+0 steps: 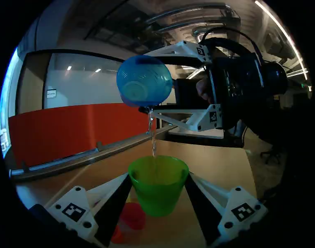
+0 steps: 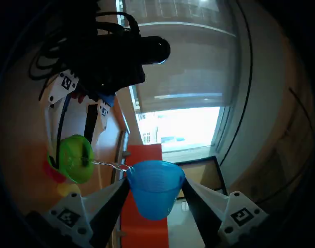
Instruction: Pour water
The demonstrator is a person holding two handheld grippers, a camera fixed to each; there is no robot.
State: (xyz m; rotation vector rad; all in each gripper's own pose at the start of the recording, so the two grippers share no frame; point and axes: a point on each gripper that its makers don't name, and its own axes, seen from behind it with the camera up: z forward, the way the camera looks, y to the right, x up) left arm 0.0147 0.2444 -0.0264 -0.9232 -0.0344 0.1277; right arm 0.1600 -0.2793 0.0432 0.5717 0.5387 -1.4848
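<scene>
While water (image 1: 152, 140) runs in a thin stream from the tilted blue cup (image 1: 144, 80) into the green cup (image 1: 158, 186), I judge the pour midway; amount left unknown. My right gripper (image 2: 155, 186) clamps the blue cup, left gripper (image 1: 157, 180) clamps the green cup upright over the desk (image 1: 223, 165). Left gripper view adds a red cup (image 1: 132, 217) on the desk beneath; right gripper view adds a bright window (image 2: 178, 128) far off.

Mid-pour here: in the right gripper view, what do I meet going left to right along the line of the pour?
Green cup → thin stream of water → blue cup. The red thing behind the green cup overlaps it, so it is left out.
</scene>
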